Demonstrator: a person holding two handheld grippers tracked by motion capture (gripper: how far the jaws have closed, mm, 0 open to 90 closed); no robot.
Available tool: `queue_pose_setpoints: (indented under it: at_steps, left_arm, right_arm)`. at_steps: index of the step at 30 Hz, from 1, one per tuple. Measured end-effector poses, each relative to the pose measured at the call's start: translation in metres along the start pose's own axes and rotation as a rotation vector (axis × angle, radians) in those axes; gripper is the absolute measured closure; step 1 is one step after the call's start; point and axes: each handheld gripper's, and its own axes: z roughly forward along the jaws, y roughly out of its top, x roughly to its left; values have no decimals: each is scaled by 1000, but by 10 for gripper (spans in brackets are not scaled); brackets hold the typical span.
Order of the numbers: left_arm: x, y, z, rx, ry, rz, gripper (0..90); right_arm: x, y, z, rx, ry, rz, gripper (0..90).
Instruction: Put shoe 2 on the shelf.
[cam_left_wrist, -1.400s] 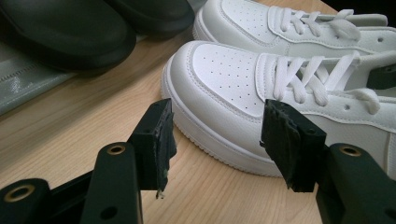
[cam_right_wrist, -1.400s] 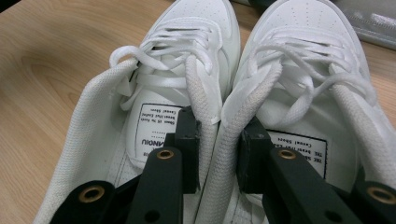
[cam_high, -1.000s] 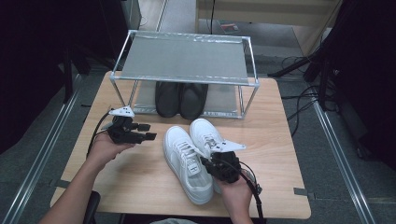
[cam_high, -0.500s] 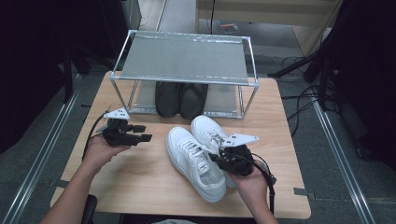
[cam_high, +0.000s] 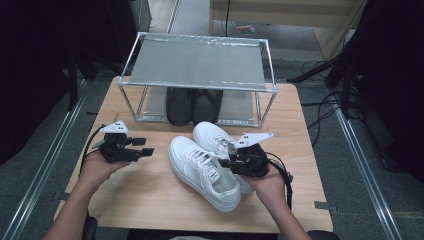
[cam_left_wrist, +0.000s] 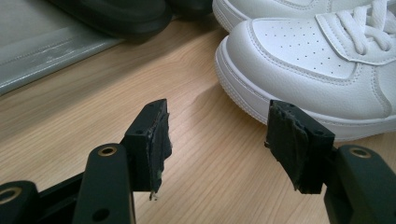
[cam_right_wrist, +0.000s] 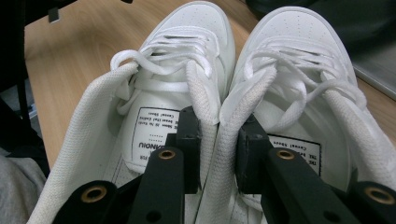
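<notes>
High view: white shoes (cam_high: 210, 162) have slid toward bottom centre of frame and turned, pulled off from the rack (cam_high: 197, 65). Right tool (cam_high: 226, 161) pinches both inner collars together, one jaw inside each shoe. Left tool (cam_high: 146, 146) has drifted left, jaws spread, empty, beside the toes on the worktop (cam_high: 150, 195). Pair looks gripped for a lift, probably onto the rack.

My wooden worktop (cam_high: 150, 195) carries a metal shoe rack (cam_high: 200, 62) at its far edge, with a pair of black shoes (cam_high: 194, 105) on the rack's bottom shelf. A pair of white sneakers (cam_high: 207, 162) lies side by side on the wood just in front of the rack.
</notes>
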Motion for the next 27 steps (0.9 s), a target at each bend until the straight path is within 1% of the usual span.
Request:
queue_pose_setpoints:
  at_steps: [4, 8, 11, 13, 14, 16, 17, 18, 20, 23, 25, 26, 27]
  left_arm:
    - [1, -5, -5, 2, 16, -8, 388]
    - [2, -9, -7, 3, 20, -11, 378]
    - [1, -12, -8, 1, 31, -15, 374]
    - [1, -13, -10, 4, 36, -11, 373]
    - [0, -14, -11, -1, 37, -16, 373]
    - [0, -15, -13, -5, 35, -18, 371]
    - [0, -15, -14, -4, 36, -10, 369]
    - [0, -16, -14, -10, 36, -5, 368]
    - [-1, -17, -16, -1, 34, 8, 368]
    - [-1, -20, -17, -4, 45, -1, 368]
    - [0, -21, -20, -5, 55, -5, 368]
    - [0, -22, -21, -9, 57, -9, 369]
    - [0, -23, -22, -11, 57, -11, 368]
  right_arm:
    - [-1, 6, 4, 5, 27, -15, 764]
    - [-2, 12, 8, 13, 55, -28, 764]
    - [-3, 16, 10, 13, 66, -40, 764]
    - [-5, 19, 11, 12, 82, -37, 764]
    - [-5, 21, 11, 10, 85, -37, 764]
    - [-5, 25, 11, 11, 96, -45, 764]
    - [-5, 27, 11, 13, 99, -51, 764]
    - [-5, 29, 11, 15, 104, -67, 764]
    - [-4, 34, 11, 18, 114, -82, 763]
    - [-6, 41, 9, 14, 162, -128, 766]
    - [-10, 45, 9, 15, 195, -140, 767]
    - [-11, 49, 8, 17, 207, -161, 766]
    - [-11, 52, 8, 17, 212, -167, 767]
